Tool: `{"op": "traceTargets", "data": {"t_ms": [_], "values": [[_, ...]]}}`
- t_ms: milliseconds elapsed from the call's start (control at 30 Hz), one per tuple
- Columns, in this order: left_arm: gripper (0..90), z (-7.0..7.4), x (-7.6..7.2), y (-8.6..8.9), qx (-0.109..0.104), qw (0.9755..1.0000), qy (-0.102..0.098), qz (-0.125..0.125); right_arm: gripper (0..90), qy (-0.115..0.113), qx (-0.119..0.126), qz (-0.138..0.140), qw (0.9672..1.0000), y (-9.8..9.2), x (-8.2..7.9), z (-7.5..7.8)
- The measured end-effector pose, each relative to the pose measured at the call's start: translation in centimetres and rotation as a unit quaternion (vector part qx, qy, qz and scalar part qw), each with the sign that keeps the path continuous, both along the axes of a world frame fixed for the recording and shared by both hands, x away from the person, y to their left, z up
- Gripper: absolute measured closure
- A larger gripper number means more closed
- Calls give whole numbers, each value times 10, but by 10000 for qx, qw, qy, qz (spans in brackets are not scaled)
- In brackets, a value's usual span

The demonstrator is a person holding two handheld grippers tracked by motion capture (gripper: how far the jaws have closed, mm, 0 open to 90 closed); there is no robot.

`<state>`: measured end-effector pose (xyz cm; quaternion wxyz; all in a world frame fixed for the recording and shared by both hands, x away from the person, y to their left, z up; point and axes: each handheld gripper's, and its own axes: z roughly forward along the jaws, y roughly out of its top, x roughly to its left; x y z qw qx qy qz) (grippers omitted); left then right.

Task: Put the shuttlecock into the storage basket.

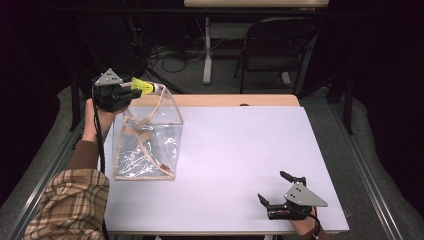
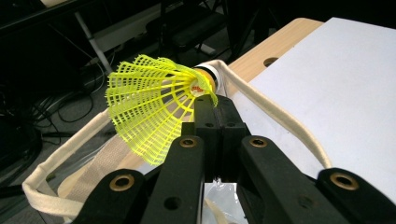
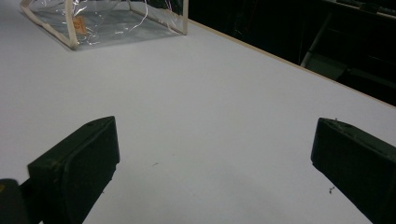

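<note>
Upper left of the high view: left tongs clamp a yellow plastic mesh shuttlecock above a clear plastic cream-trimmed bag, likely mid-drop; next, lower and release. Right tongs rest wide on the desk, lower right

Left gripper black with grey three-cornered plate at 10 o'clock, brass-ringed screw holes on its black arms, black cable trailing down, plaid sleeve with brown cuff at 7 o'clock, right gripper black, grey-plated, at 5 o'clock
</note>
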<state>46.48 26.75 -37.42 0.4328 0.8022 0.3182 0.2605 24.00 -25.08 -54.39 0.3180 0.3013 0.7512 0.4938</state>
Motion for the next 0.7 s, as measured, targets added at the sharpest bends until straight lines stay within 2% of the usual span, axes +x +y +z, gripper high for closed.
{"op": "traceTargets", "data": {"t_ms": [700], "values": [[899, -10, 3, -1, 83, 9999, 111, 42, 6, 5, -11, -2, 10000, 0, 0, 0]]}}
